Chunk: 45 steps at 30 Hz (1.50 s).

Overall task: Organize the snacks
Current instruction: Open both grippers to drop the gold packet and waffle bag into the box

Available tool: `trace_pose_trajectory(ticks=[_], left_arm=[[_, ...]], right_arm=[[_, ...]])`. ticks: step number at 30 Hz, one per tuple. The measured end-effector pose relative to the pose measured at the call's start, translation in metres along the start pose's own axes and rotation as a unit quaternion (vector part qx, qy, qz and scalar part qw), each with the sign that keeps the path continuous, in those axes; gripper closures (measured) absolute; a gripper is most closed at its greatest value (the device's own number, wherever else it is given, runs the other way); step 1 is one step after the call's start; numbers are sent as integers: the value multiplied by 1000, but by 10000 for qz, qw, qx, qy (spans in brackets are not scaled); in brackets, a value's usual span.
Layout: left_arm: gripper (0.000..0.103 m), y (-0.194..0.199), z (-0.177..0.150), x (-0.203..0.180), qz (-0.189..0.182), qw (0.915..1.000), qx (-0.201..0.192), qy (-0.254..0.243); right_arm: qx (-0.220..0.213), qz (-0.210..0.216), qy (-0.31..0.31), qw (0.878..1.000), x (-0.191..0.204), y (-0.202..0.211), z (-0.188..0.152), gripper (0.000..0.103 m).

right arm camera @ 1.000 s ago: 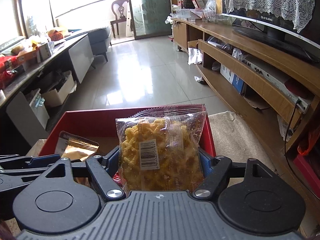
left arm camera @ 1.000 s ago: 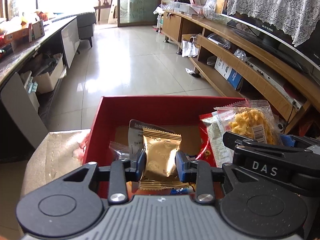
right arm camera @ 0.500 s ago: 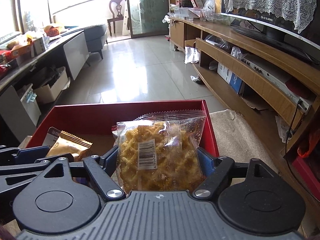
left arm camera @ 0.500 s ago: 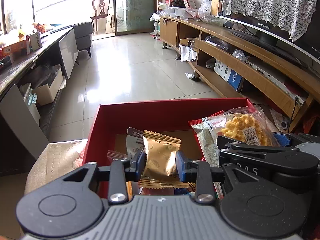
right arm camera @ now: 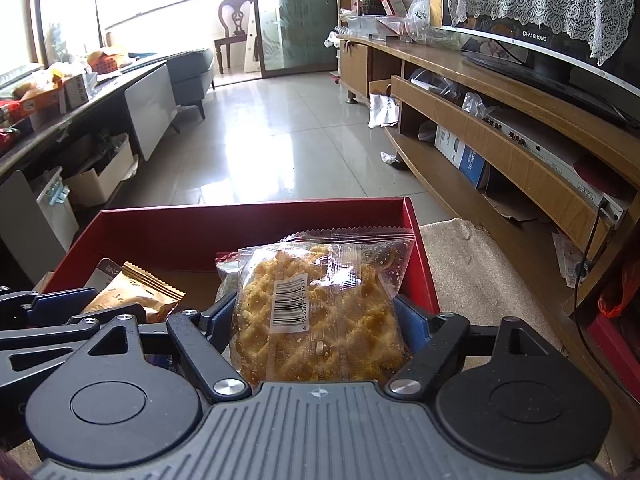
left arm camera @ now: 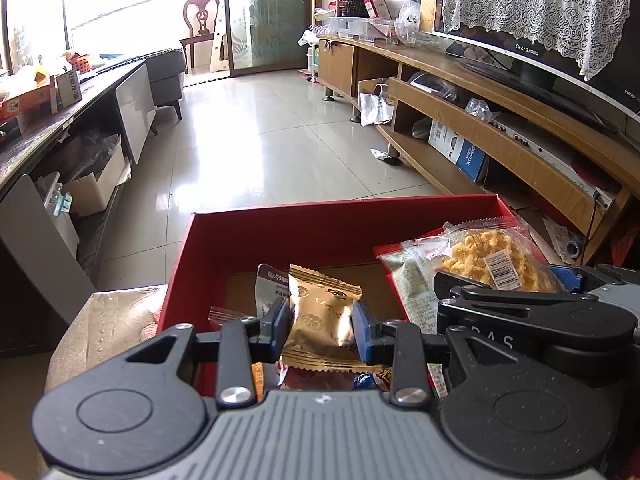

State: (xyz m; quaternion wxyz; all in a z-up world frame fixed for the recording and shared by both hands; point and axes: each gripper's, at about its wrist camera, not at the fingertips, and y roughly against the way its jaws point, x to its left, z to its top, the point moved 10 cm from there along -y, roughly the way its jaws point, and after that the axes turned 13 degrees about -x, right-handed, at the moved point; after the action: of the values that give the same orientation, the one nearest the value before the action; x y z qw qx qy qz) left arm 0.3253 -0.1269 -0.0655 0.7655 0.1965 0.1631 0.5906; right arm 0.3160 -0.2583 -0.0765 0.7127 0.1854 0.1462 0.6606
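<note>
Since a second ago: both my claws and their packets sit lower against the red box, and my right claw's jaws have just been opening, with the clear bag of yellow snacks between them.
Left claw: pressed together on a gold foil packet, blue pads dug into its two sides, packet upright over the near part of the box.
Behind the gold packet: a grey-white packet stands just behind it on the left, touching it; a brown crimped packet edge pokes out at the left pad.
Under my left claw: more wrappers lie low in the box, too hidden to name.
Right claw: spread wide, blue pads at each side of the clear bag; I cannot tell for sure whether they press on it or only flank it.
Clear bag: upright, barcode label facing me, over the right end of the box.
Red-edged packet: leans just beside the clear bag, on its left, inside the box.
Box floor: brown and bare at the far middle.
Tabletop: beige cloth, carries the box.
Beyond: shiny tiled floor, a wooden TV unit on the right, a chair by the glass door.
</note>
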Motion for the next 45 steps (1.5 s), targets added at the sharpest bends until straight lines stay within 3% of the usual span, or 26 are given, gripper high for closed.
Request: trace_pose_trajectory(ticks=[20,24,30,32,35,38,42,45], left_arm=[[72,-16,-11,3,100,9999,91,37],[69,-13,-9,5,-2,9993,228,283],[57,1,-9,14,53,9971,445,616],[56,8,-8,19,187,9973,464,538],[55,20,-5,23,185,9971,435,589],[54,33,-1,24,110,9962,471,722],[44,54,1,20,115,9969,423,655],[43,71,-4,20,163,9968,453,634]], right_arm=[[-143,-222,463,9986,2,-19,3,15],[-83,-294,345,9989,-3,-13,3,11],[21,-119,-27,9999,-6,3,6,9],[-73,-103,7,9999,-5,10,12,2],[-137,-95,98,9998,-4,20,19,0],[-82,-186,188,9996,-6,29,20,0],[-4,-315,252,9992,-7,47,23,0],[0,-419,344,9985,-7,64,26,0]])
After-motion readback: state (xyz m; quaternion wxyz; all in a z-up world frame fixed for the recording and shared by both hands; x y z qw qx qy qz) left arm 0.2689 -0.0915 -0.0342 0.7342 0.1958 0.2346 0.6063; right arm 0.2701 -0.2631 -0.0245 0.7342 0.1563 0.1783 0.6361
